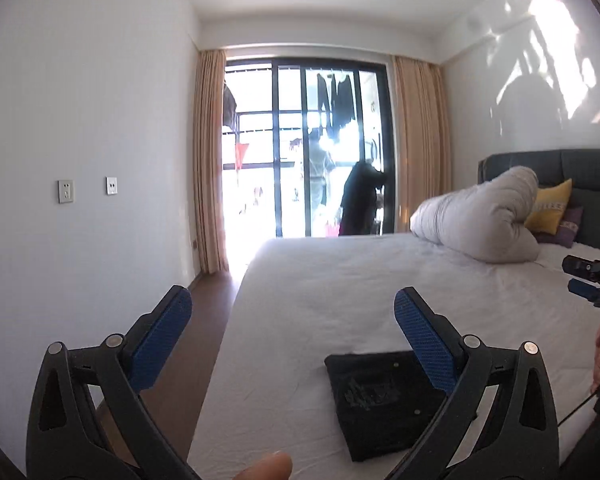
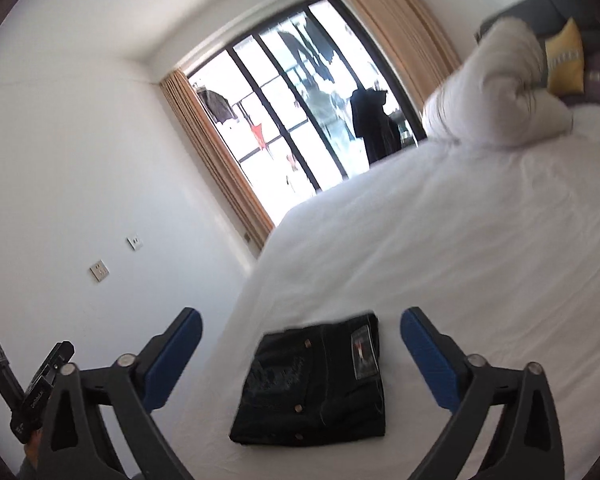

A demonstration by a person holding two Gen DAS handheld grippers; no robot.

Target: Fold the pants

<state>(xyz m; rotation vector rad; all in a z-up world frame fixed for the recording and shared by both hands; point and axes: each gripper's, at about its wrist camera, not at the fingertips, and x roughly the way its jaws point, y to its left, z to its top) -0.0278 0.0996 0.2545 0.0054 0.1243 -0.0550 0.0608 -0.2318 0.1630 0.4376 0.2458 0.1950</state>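
On the bed (image 2: 440, 240), folded pants (image 2: 312, 384) lie below both jaws (wide apart)

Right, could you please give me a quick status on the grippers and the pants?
Left gripper open, empty. Right gripper open, empty. Pants folded flat on the bed, untouched. Nothing in the way.

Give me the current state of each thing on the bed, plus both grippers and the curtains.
pants: folded into a compact dark bundle, lying flat on the sheet, not held
left gripper: open, nothing between its fingers
right gripper: open, clear above the pants
duvet: rolled up near the headboard
yellow pillow: propped against the headboard
curtains: drawn back to both sides
bed sheet: spread, lightly wrinkled
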